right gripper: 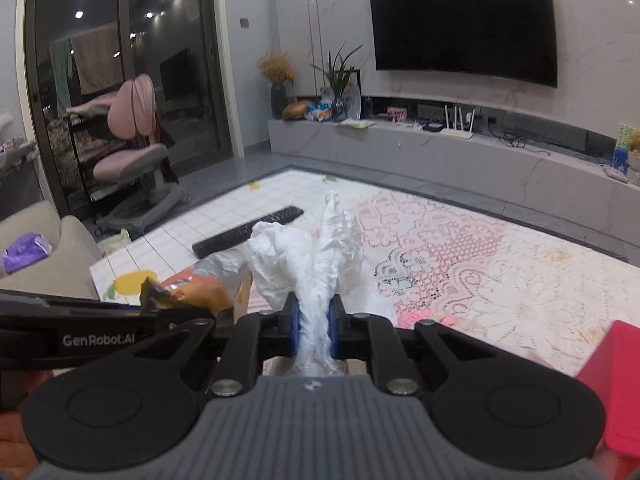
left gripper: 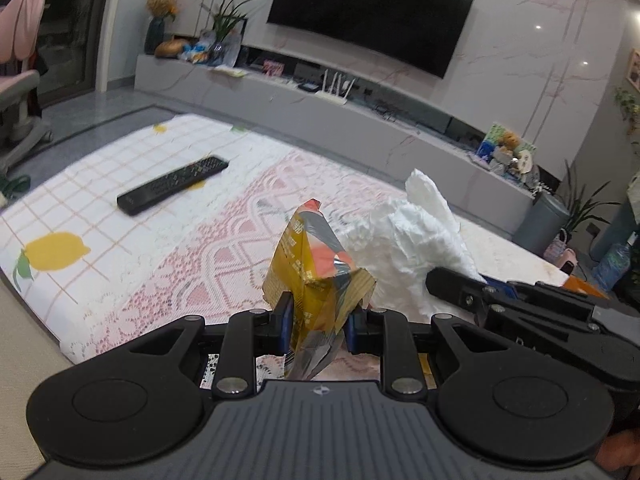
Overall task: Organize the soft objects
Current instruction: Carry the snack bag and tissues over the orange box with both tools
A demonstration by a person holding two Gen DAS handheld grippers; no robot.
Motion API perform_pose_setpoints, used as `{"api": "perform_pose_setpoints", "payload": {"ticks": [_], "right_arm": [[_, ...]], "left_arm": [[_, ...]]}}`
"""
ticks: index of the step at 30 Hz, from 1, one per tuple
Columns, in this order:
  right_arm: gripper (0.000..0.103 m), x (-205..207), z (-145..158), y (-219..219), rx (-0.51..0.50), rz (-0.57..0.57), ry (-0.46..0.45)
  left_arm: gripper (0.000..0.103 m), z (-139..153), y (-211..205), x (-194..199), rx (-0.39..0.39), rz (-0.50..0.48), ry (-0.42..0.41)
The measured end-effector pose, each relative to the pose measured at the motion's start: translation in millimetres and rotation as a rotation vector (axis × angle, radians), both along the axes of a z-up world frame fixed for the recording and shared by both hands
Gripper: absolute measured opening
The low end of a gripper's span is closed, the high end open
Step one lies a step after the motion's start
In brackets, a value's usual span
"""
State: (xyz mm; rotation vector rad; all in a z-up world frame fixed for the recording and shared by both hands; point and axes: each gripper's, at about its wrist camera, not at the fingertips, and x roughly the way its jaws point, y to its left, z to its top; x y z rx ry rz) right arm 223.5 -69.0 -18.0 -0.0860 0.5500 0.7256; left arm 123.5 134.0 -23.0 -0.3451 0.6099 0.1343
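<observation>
The left tongs (left gripper: 318, 328) are clamped onto a crumpled yellow-and-orange snack wrapper (left gripper: 316, 276), its foil lining showing as it stands up between the blue pads (left gripper: 285, 322). Just to their right, the right tongs (right gripper: 314, 330) are pinched tight on a wad of white tissue paper (right gripper: 320, 264), which billows up above the jaws in two rumpled peaks. Both bundles are held up off the bench (right gripper: 500, 276), close enough together that the wrapper and tissue nearly touch; from the left wrist view the tissue (left gripper: 416, 240) sits right behind the wrapper, with the right tongs' black fingers (left gripper: 456, 282) reaching in beside it. The bench itself is covered in a pink lace cloth and a white grid cloth printed with lemons. A black remote control (left gripper: 172, 184) lies on the grid cloth, well apart from the tongs. Something red (right gripper: 612, 384) shows at the right edge of the right wrist view; I can't tell what it is.
</observation>
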Motion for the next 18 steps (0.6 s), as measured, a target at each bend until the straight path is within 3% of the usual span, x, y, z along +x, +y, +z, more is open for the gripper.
{"api": "perform_pose_setpoints", "payload": {"ticks": [18], "right_arm": [[0.012, -96.0, 51.5, -119.4, 0.049, -0.185, -0.112]], "left_arm": [[0.028, 51.2, -91.3, -44.5, 0.089, -0.234, -0.111]]}}
